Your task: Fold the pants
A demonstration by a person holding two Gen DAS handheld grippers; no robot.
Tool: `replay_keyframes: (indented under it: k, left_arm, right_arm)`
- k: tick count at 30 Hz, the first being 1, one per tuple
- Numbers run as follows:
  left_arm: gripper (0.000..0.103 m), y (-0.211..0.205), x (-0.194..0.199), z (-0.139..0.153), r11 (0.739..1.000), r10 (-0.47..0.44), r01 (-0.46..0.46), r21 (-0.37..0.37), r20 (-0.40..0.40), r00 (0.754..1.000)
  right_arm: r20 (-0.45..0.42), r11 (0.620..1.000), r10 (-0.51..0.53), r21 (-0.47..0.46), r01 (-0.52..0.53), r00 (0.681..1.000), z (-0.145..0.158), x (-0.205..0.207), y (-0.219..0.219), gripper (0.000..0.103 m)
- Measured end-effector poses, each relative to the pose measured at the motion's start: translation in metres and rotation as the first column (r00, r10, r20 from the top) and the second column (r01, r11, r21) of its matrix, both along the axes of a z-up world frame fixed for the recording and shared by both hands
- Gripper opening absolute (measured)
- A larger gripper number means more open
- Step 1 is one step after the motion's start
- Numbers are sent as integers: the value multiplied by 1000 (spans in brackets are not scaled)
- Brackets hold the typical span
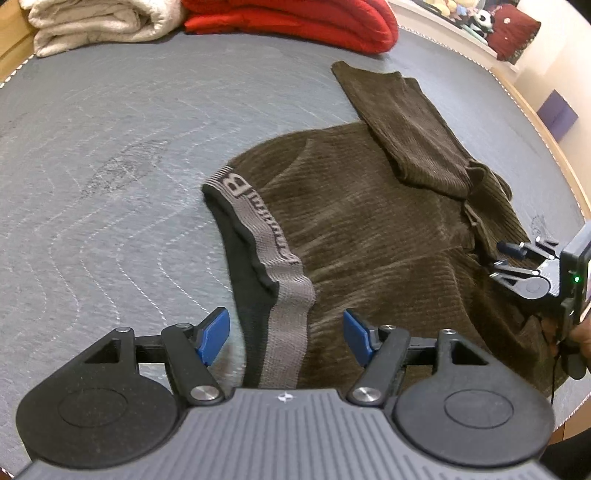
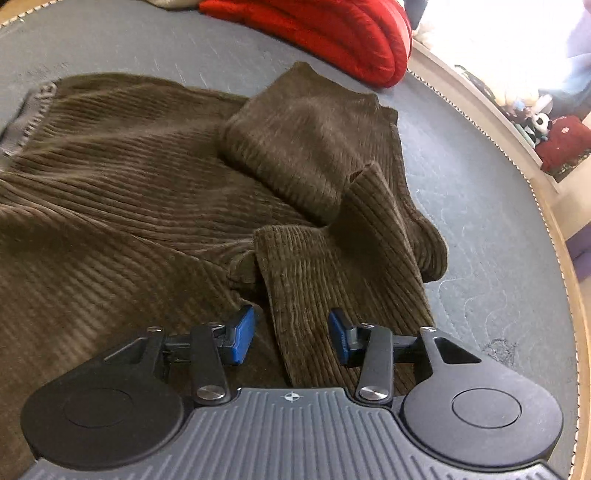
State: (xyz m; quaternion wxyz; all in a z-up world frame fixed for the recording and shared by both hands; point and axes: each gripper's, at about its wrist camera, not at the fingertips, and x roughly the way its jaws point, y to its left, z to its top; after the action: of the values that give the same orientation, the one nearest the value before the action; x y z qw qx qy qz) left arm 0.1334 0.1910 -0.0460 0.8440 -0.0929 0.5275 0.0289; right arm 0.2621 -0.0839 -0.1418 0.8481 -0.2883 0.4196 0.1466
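Observation:
Brown corduroy pants [image 1: 369, 221] lie on a grey quilted mat [image 1: 110, 147], with one leg [image 1: 406, 129] folded back across the seat. My left gripper [image 1: 286, 336] is open and hovers over the grey waistband [image 1: 273, 251], which runs between its blue pads without touching them. In the right wrist view the pants [image 2: 129, 184] fill the left side, and a creased leg fold [image 2: 332, 258] lies ahead. My right gripper [image 2: 291, 334] is open just above that fold, its pads clear of the cloth. The right gripper [image 1: 498, 260] also shows at the pants' right edge.
A folded red blanket [image 1: 295, 22] and a cream blanket [image 1: 92, 22] sit at the back of the mat. The wooden table rim [image 1: 546, 129] curves along the right. Plush toys [image 1: 480, 18] and a purple box [image 1: 557, 114] lie beyond it. A hand [image 1: 580, 332] holds the right gripper.

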Motion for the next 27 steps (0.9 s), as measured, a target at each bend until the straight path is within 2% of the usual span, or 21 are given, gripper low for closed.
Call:
replay_keyframes:
  k: [1,5,8,11,12,14,16,19,20,21,22,24,26,27]
  left_arm:
    - [73,4,0,0,1000,5,-5,3,-2,1000]
    - [73,20,0,3,999,37,-37,6,6,999]
    - [73,28,-1,7,998,65,-65,-4,16,998]
    - [73,25,-3,12,998,63,-63,-6,30,998]
    - [73,23,-4,13,998,56,-56,-3,35,998]
    - [73,18,-6,15,999,41,-41,6,41,998]
    - [73,13,-6,15,1000,23,-24,17,41,999]
    - [73,8,-5,13,999,3,-4,41,37,999]
    - [73,8,-4,12,999,3,-4,48,34,999]
    - [73,8,-3,11,998,7,-8,55,28,1000]
    - [73,8,-2,9,998,12,-13,59,21,1000]
    - [73,6,-1,7,998,17,-18,67,10,1000]
    - [73,3,0,4,997,9,-9,78,3,1000]
    - [73,0,1,3,996,3,-2,86,-5,1000]
  right_arm:
    - [-7,1000,-9,22,9,1000,1,2,-3,7]
    - [33,982,-88,168,82,996,36,4,-35,7]
    - [95,934,-200,319,160,975,83,-1,-83,7]
    - [192,858,-335,467,214,923,128,-23,-155,6]
    - [213,824,-404,507,253,890,138,-30,-188,6]
    - [233,756,-546,551,353,805,145,-46,-250,6]
    - [224,670,-692,553,495,686,139,-64,-316,6]
    - [161,472,-875,488,734,456,110,-89,-408,6]
    - [118,394,-915,458,797,385,96,-95,-433,6]
    - [41,289,-953,425,858,301,77,-104,-463,6]
    - [-34,204,-971,404,892,238,60,-112,-486,6]
    - [-152,74,-978,375,924,140,30,-129,-520,6]
    - [-206,23,-973,373,927,107,16,-134,-536,6]
    - [-220,15,-969,387,922,108,14,-136,-541,6]
